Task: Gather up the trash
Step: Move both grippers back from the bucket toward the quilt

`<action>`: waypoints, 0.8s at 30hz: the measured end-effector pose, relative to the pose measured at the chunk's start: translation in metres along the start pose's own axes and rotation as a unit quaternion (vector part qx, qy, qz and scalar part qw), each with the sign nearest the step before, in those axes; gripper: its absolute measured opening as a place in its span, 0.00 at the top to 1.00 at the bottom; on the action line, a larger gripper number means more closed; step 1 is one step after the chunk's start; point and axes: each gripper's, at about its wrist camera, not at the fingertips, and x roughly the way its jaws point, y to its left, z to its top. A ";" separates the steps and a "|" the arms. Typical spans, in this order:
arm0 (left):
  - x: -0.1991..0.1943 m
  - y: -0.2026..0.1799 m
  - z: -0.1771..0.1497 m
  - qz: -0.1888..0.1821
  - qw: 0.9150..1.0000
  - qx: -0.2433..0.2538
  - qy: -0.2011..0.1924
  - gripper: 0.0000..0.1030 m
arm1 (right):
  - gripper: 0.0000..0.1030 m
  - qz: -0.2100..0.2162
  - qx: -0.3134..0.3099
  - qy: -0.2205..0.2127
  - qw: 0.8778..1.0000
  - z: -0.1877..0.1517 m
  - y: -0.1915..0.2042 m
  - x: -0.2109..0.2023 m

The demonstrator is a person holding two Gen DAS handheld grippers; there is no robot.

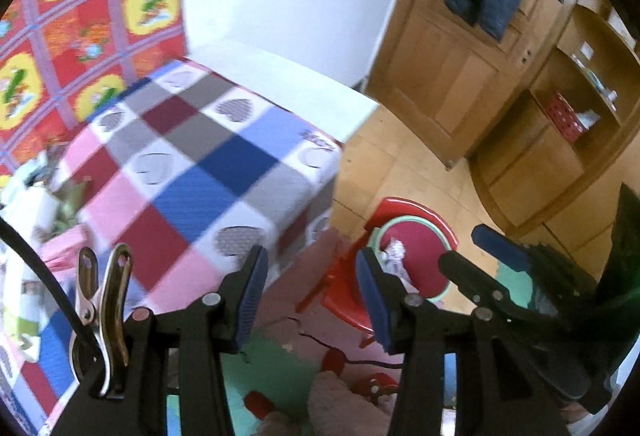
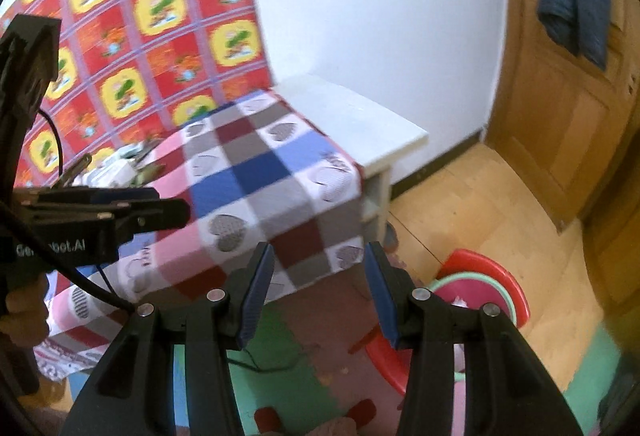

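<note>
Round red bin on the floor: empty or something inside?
Not empty: the round red bin holds crumpled white paper, visible past its green inner rim.

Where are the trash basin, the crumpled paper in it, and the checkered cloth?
trash basin (image 1: 442, 222), left wrist view, red rim
crumpled paper (image 1: 394, 251), left wrist view, white wad's middle
checkered cloth (image 2: 256, 172), right wrist view, blue square on top

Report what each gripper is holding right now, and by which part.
Nothing is held. The left gripper and the right gripper both stand open with only floor and bedding showing between their fingers.
</note>
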 end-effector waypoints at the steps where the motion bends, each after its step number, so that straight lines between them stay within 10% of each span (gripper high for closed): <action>1: -0.006 0.008 -0.001 0.006 1.000 -0.004 -0.003 0.53 | 0.54 0.004 -0.007 -0.002 1.000 0.001 0.008 -0.002; 24: -0.151 0.190 -0.058 0.114 0.981 -0.145 -0.067 0.53 | 0.54 0.184 -0.139 -0.019 0.973 0.041 0.224 0.000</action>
